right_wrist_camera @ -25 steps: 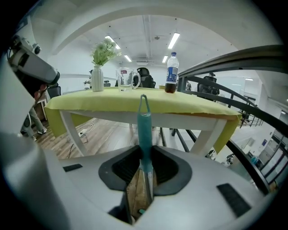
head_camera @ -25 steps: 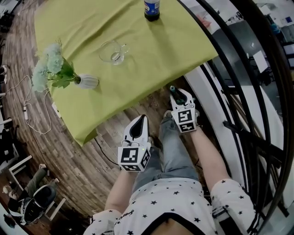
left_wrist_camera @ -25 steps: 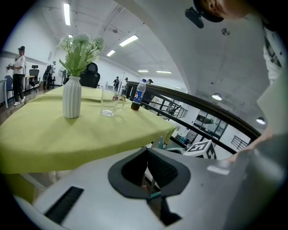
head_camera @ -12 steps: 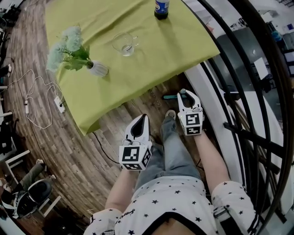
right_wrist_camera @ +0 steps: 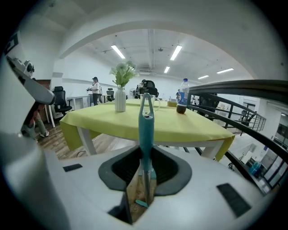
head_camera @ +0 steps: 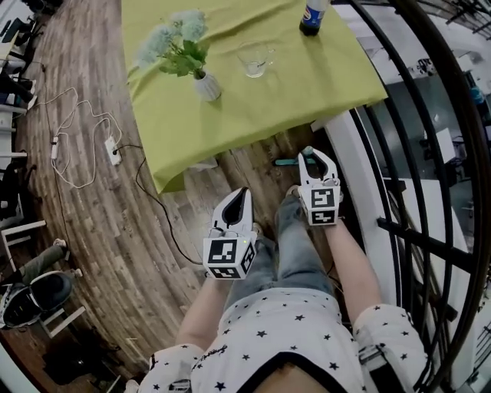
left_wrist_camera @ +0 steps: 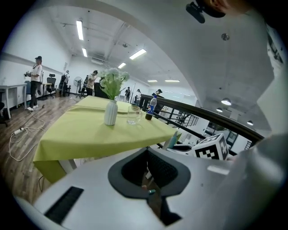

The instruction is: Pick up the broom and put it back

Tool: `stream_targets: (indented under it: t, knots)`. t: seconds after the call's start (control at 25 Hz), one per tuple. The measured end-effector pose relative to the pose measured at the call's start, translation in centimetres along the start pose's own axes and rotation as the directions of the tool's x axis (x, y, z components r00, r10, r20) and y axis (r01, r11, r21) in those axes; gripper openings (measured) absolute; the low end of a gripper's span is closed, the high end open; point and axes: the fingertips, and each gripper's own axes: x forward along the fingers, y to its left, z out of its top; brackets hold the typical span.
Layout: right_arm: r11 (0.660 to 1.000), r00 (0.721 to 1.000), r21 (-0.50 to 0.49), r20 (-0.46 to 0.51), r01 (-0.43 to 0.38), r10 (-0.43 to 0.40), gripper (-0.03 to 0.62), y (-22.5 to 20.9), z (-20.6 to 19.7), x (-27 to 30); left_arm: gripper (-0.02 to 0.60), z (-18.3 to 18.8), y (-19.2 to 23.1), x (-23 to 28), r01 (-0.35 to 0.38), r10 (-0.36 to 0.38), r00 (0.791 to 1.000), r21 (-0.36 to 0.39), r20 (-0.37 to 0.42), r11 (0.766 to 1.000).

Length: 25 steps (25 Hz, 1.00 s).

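Since a second ago the table (head_camera: 307,84) has slid up and to the right across the head view, so the bottle (head_camera: 313,17) now sits at the top edge and more of the wooden floor (head_camera: 92,230) shows on the left. Both grippers have edged forward, and the teal end of the broom handle (head_camera: 285,162) now pokes out plainly to the left of the right gripper (head_camera: 311,153).

Counted: two grippers, one broom, one table under a yellow-green cloth, one white vase (head_camera: 205,86) of pale flowers (head_camera: 173,38), one clear glass (head_camera: 254,59), one bottle, and one power strip (head_camera: 113,150) with its white cable on the floor.

The right gripper's jaws stand partly apart and clamp the handle, which rises straight up between them in the right gripper view, its hang-hole end topmost. The broom's head is out of sight. The left gripper (head_camera: 238,196) has its jaws drawn together with nothing between them; it hangs over the floor, level with the person's knee (head_camera: 295,246).

The near edge of the table lies just ahead of both grippers. A black railing (right_wrist_camera: 252,86) curves close along the right side, beside the right gripper. Several people stand far off in the room behind the table.
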Motion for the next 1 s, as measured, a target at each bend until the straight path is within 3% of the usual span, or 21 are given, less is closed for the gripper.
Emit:
stream_targets:
  t: [0.44,1.0]
  knots:
    - [0.993,0.995,-0.059,-0.003,-0.102,0.102,0.077,9.6,1.8,-0.6,0.007,-1.5,5.7,-7.6,-0.136,0.140,0.989,-0.077,0.044,0.988]
    - [0.975,0.980,-0.108,-0.073,-0.191,0.184,0.077,19.2,-0.1,1.1,0.006,-4.5,10.3,-12.5,-0.226,0.234,0.971,-0.150,0.043,0.963]
